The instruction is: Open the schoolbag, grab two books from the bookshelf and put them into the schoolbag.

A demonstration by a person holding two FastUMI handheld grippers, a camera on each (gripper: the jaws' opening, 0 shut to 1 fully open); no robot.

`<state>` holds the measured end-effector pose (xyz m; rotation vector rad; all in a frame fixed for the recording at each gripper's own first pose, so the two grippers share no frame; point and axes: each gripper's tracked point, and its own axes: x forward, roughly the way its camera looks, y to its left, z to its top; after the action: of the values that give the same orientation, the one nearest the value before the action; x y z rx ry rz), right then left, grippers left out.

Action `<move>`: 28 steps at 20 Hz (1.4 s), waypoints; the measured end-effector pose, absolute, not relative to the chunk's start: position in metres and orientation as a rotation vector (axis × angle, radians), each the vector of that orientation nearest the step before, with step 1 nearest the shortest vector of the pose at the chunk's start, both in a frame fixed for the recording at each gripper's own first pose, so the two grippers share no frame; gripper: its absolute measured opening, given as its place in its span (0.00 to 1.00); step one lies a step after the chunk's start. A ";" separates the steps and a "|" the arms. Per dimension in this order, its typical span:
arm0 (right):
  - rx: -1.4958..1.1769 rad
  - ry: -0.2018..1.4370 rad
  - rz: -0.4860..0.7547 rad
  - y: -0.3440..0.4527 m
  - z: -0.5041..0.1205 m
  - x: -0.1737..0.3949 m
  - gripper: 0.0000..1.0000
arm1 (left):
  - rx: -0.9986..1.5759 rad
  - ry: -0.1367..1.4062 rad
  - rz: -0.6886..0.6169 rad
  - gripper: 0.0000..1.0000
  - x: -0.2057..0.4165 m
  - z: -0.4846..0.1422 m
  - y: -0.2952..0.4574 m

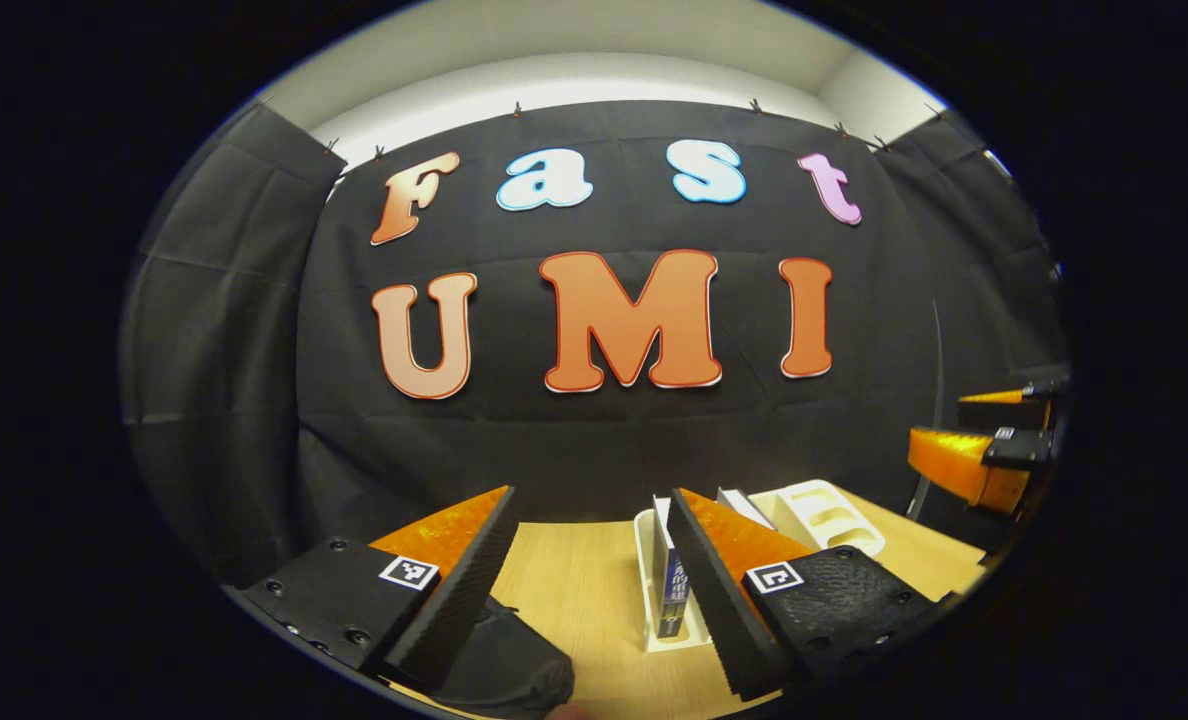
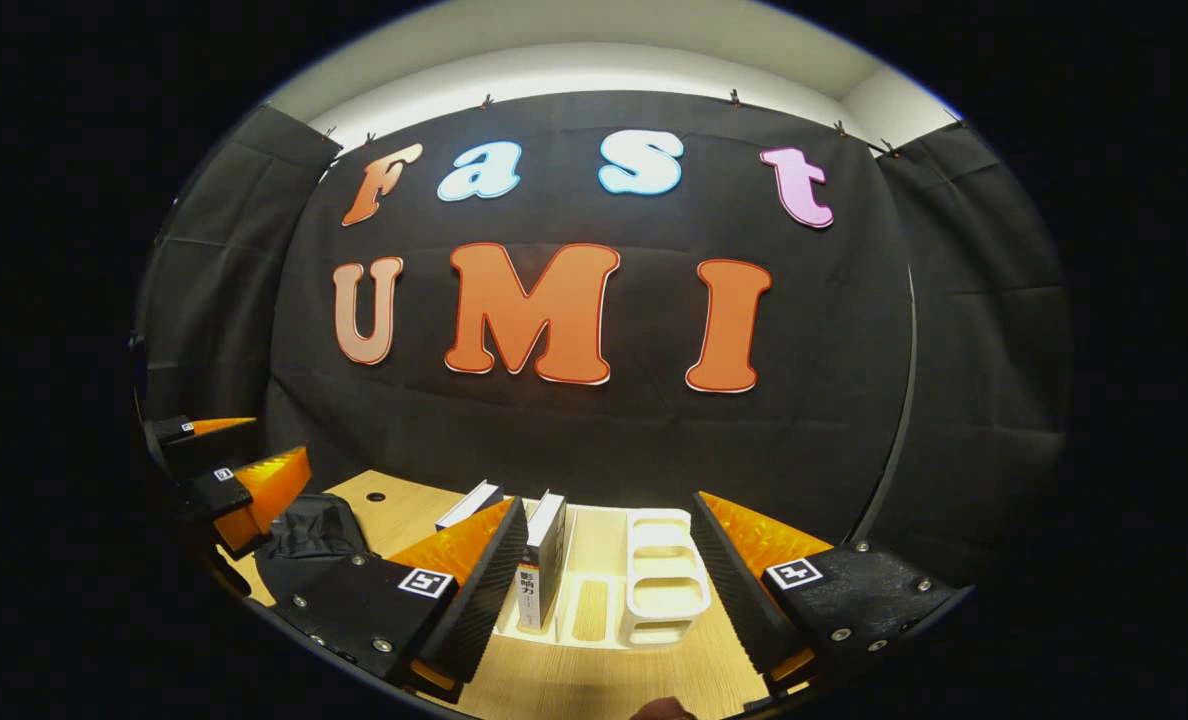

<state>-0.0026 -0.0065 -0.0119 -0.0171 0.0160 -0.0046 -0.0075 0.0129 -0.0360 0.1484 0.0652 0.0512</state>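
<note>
- Pale characters are running down a book [image 2: 531, 585] spine in the right gripper view, too small to read surely.
- Pale print is showing on a blue spine [image 1: 672, 592] in the left gripper view, unreadable.
- Square black-and-white code tags are sitting on the left gripper [image 1: 591, 492] and on the right gripper [image 2: 609, 498], one on each finger; no words on them.

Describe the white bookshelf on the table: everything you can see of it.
The bookshelf is a low white desktop rack, plastic by the look, resting flat on the wooden table. It has a slotted tray section with upright dividers and, on one side, a block of rounded open compartments, which look empty. Two books stand in it: a dark book upright in a slot, and a second book leaning beyond it. In the left gripper view the rack lies past the finger. Neither gripper touches it.
</note>
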 end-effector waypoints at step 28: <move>-0.104 0.142 -0.221 0.005 -0.054 -0.009 0.98 | 0.826 0.606 -0.104 0.96 -0.057 -0.350 0.143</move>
<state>-0.0094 0.0046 -0.0542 -0.1036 0.1420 -0.2213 -0.0575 0.1428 -0.3498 0.8258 0.6063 -0.1041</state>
